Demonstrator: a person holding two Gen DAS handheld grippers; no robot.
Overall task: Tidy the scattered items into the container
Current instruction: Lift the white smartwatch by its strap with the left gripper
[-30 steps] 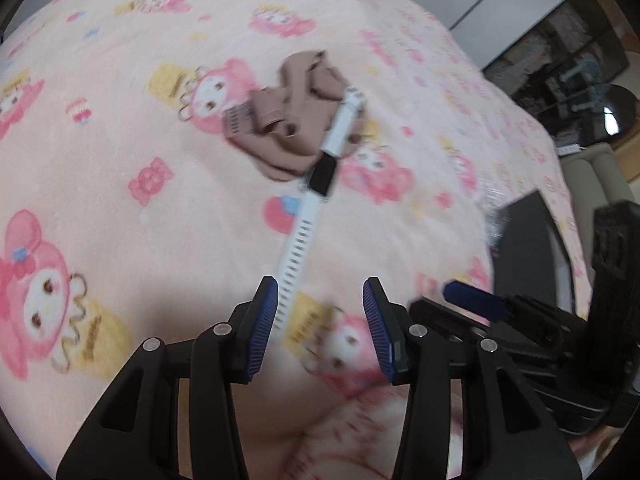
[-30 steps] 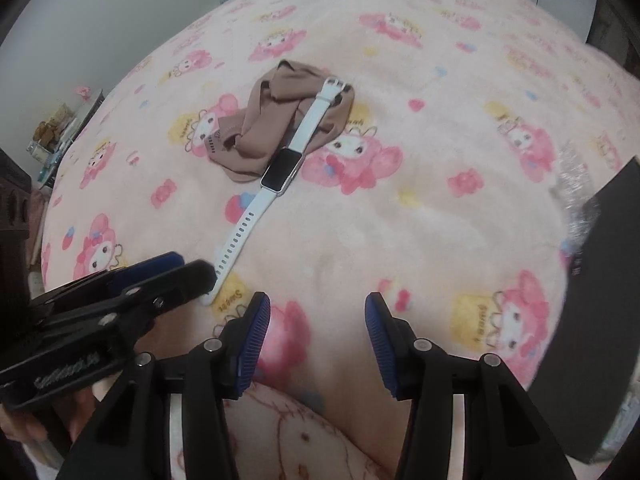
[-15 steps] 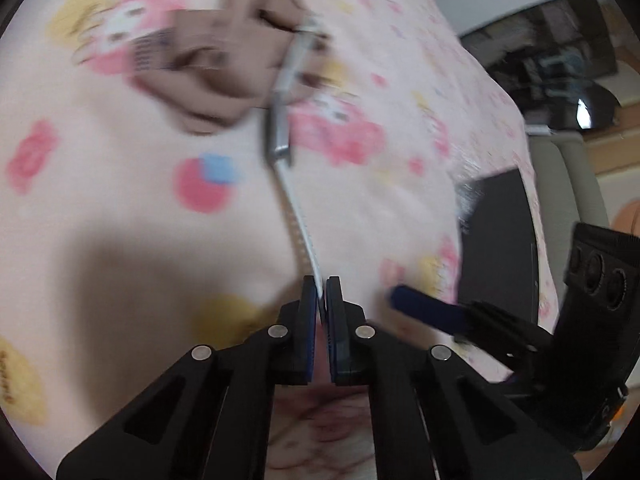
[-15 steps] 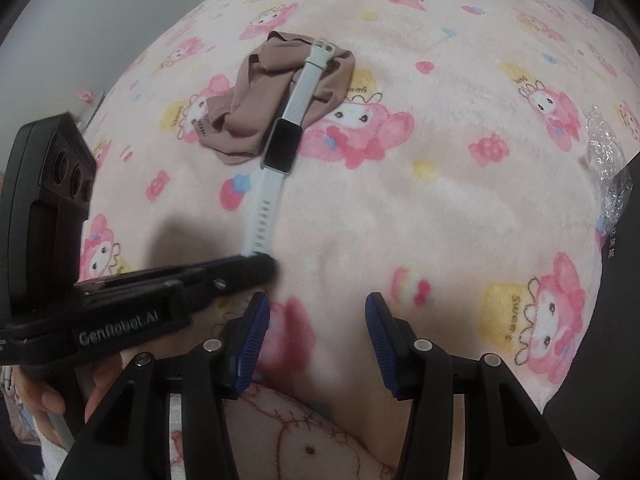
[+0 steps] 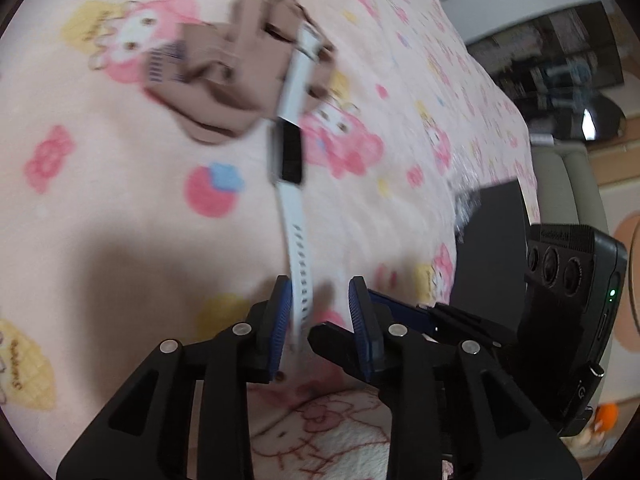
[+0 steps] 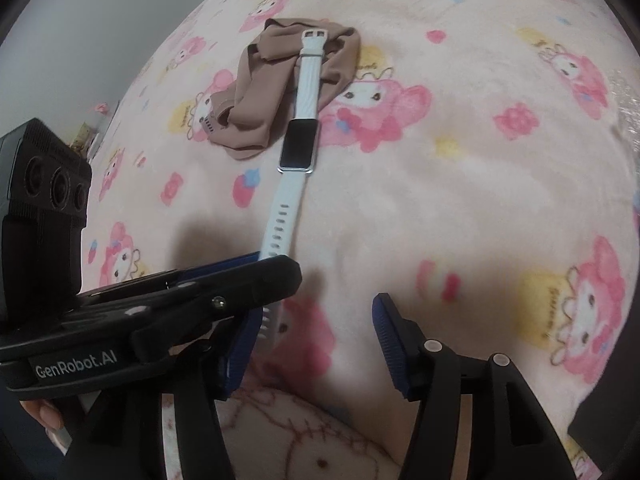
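Note:
A white smart-band watch [image 5: 290,156] [image 6: 298,146] lies stretched out on the pink cartoon blanket [image 6: 460,184]. Its buckle end rests on a crumpled brown cloth [image 5: 236,80] [image 6: 256,92]. My left gripper [image 5: 318,300] points down at the strap's holed end. Its jaws are opening, and the strap stands between them, close to the left pad and not pinched. From the right wrist view the left gripper [image 6: 276,270] covers that strap end. My right gripper [image 6: 318,316] hovers just beside it, jaws opening wide, with only blanket between them.
A black box-like thing [image 5: 496,220] with crinkled clear plastic [image 5: 464,196] beside it sits on the blanket's right side. Beyond the bed's right edge are a beige seat [image 5: 568,184] and dark shelves [image 5: 560,56]. A hand [image 6: 40,412] holds the left gripper.
The left gripper closed on the strap end half a second ago and has now spread again. The right gripper has sunk toward the blanket and its jaws stand wider.

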